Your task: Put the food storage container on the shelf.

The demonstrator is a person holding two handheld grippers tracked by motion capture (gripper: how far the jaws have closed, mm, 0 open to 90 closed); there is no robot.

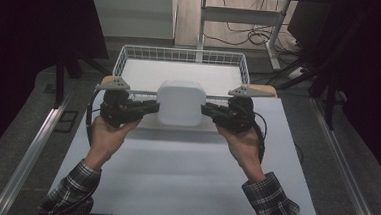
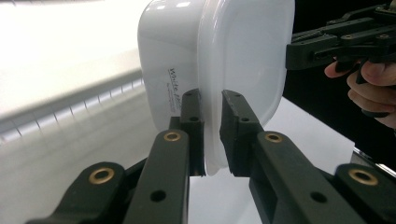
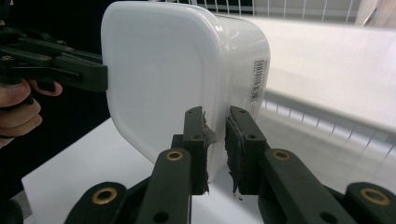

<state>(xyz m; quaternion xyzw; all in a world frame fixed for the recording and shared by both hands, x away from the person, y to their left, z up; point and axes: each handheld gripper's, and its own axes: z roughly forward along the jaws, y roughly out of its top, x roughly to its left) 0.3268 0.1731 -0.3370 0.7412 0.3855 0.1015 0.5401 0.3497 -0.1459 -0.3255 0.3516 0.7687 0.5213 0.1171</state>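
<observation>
A white plastic container (image 1: 179, 103) with a lid hangs in the air above the table, held from both sides. My left gripper (image 1: 154, 106) is shut on the rim at its left edge, and my right gripper (image 1: 204, 109) is shut on the rim at its right edge. In the left gripper view the lid's rim (image 2: 212, 116) sits pinched between the two black jaws, with printed text on the container's (image 2: 177, 56) wall. In the right gripper view the jaws pinch the rim (image 3: 214, 135) of the container (image 3: 177, 70), which carries a label on its side.
A white wire basket (image 1: 131, 59) stands at the far side of the table, just behind the container. The white table top (image 1: 184, 172) stretches toward the person. Metal rails run along the floor at both sides, and a desk frame with cables stands beyond.
</observation>
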